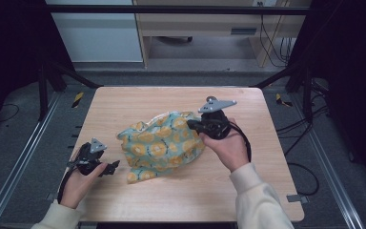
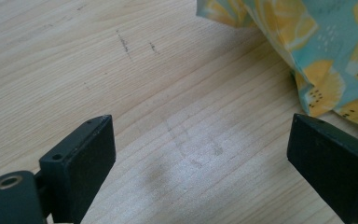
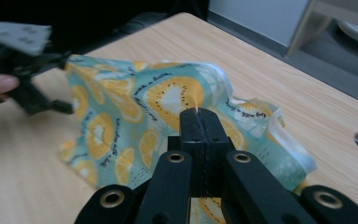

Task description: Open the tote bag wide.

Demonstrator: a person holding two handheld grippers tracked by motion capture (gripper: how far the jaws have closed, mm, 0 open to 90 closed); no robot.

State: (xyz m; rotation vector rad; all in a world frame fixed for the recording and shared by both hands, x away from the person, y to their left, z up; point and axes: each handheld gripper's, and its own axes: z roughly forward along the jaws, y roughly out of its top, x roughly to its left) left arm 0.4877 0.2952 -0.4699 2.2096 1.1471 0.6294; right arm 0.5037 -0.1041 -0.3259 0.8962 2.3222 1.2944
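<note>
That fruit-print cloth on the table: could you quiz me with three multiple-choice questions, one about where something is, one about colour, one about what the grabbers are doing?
1. Where does the cloth lie?
A. mid-table, between the two hands
B. on the floor
C. hanging off the far edge

2. What is its background colour?
A. red
B. pale teal
C. black

3. How is the right gripper?
A. wide open above bare wood
B. lying on the table, unheld
C. shut on the cloth

Answers: 1 A, the high view shows it on the table; 2 B, teal with yellow fruit slices; 3 C, its jaws meet with cloth pinched between.
</note>
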